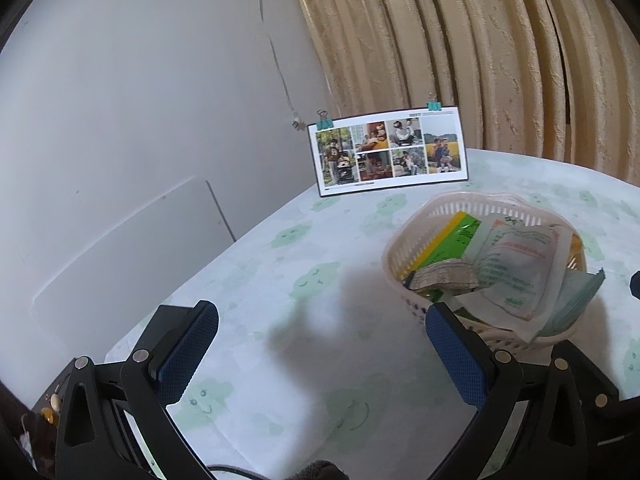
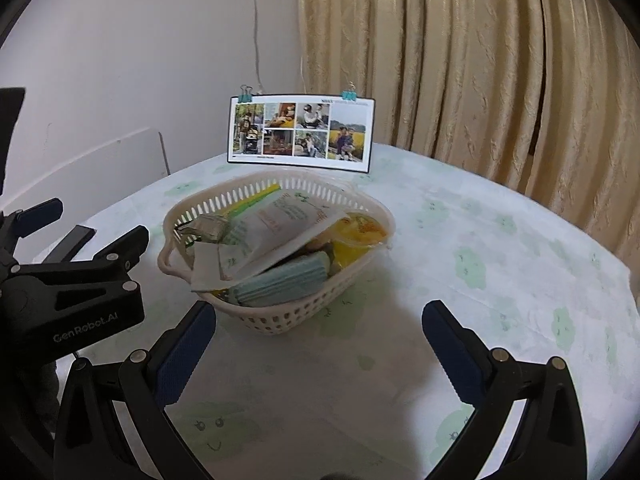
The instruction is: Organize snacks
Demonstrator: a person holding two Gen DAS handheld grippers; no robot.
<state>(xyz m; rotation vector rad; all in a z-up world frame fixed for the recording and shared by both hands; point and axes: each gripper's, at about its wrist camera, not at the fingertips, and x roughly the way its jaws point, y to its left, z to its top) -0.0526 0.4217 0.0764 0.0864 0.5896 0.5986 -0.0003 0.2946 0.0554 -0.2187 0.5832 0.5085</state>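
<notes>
Snack packets point(image 2: 280, 232) low in the basket point(image 2: 288, 320) lie hidden under others.

Photo collage card point(image 2: 299, 130) stands upright at the far side of the table, two teal binder clips point(image 2: 246, 94) on its top edge. Tablecloth point(image 2: 480, 248) pale, green cloud print. Beige pleated curtain point(image 2: 460, 60) behind on the right, white wall point(image 1: 140, 80) on the left, thin cable point(image 2: 256, 20) hanging down it. White panel point(image 1: 120, 248) leans against the wall beside the table.
</notes>
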